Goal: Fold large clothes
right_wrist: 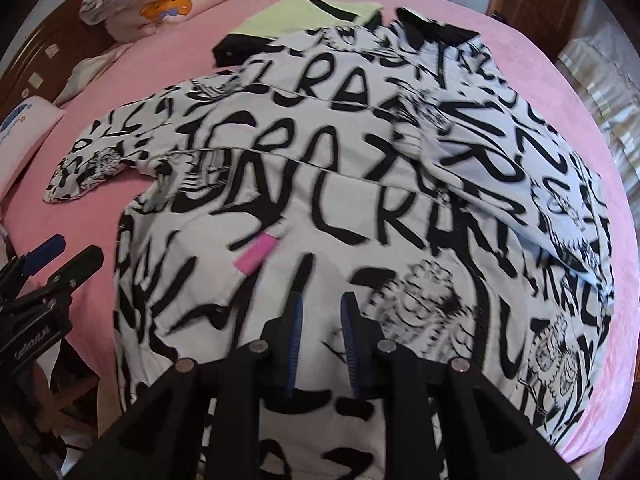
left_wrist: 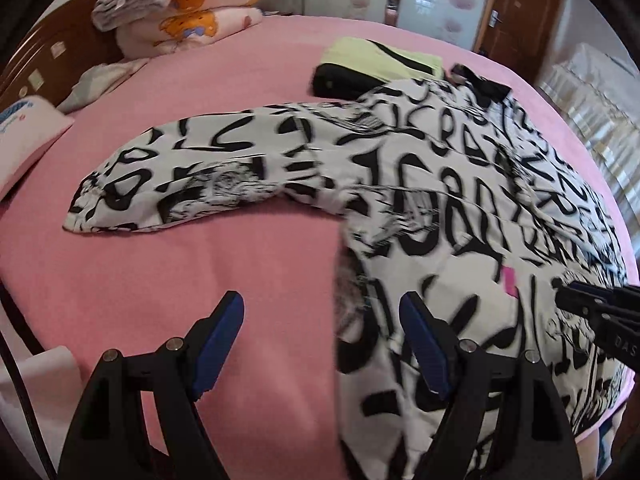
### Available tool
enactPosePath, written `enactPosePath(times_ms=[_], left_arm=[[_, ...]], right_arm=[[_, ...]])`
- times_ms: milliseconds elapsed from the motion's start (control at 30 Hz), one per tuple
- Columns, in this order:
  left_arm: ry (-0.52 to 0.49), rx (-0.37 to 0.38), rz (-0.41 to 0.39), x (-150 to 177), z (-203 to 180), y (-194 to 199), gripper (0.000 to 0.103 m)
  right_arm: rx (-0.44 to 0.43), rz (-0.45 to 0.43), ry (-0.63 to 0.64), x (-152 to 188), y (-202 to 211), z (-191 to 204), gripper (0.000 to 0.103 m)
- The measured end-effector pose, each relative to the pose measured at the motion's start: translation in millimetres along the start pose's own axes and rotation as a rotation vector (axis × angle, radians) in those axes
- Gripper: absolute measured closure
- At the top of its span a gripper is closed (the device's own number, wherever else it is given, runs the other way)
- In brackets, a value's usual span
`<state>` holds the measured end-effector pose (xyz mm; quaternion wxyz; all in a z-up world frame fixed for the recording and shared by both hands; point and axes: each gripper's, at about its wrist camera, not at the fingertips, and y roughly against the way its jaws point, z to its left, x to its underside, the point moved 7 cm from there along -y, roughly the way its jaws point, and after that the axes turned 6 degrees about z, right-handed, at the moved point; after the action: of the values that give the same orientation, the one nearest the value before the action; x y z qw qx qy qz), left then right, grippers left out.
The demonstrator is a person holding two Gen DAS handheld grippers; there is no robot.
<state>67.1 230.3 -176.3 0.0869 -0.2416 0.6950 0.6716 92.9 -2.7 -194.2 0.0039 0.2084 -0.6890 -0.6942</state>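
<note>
White jacket (right_wrist: 340, 200) with black lettering lies spread on the pink bed (left_wrist: 160, 280), one sleeve (left_wrist: 180, 180) stretched out to the left. Left claw (left_wrist: 322, 316) spread wide above the jacket's edge, holding nothing. Right claw (right_wrist: 322, 308) over the jacket's lower part, narrowly parted, nothing between the jaws. Folded yellow-green garment (left_wrist: 380, 56) behind the collar.

Left wrist view: rides above left tool (left_wrist: 322, 320), tilted down over the near edge of the bed (left_wrist: 240, 60), close, facing the headboard at 10 o'clock. Right wrist view: same tilt, directly over the jacket (right_wrist: 340, 184). Shared: jacket, bed, folded blankets (left_wrist: 188, 12) at 11 o'clock; each catches the other tool.
</note>
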Motion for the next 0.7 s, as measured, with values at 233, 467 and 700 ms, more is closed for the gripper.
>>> enactPosePath(times_ms=[233, 467, 700], left_arm=[[0.165, 0.009, -0.01, -21.3, 72.0, -9.7, 0.024], [0.31, 0.029, -0.015, -40.0, 133.7, -24.5, 0.024], [0.527, 0.039, 0.015, -42.9, 194.9, -63.9, 0.024]], right_arm=[[-0.008, -0.058, 0.109, -34.5, 10.9, 49.7, 0.084], [-0.046, -0.127, 0.165, -70.3, 23.3, 86.5, 0.084], [-0.064, -0.132, 0.211, -83.1, 9.3, 102.2, 0.084]])
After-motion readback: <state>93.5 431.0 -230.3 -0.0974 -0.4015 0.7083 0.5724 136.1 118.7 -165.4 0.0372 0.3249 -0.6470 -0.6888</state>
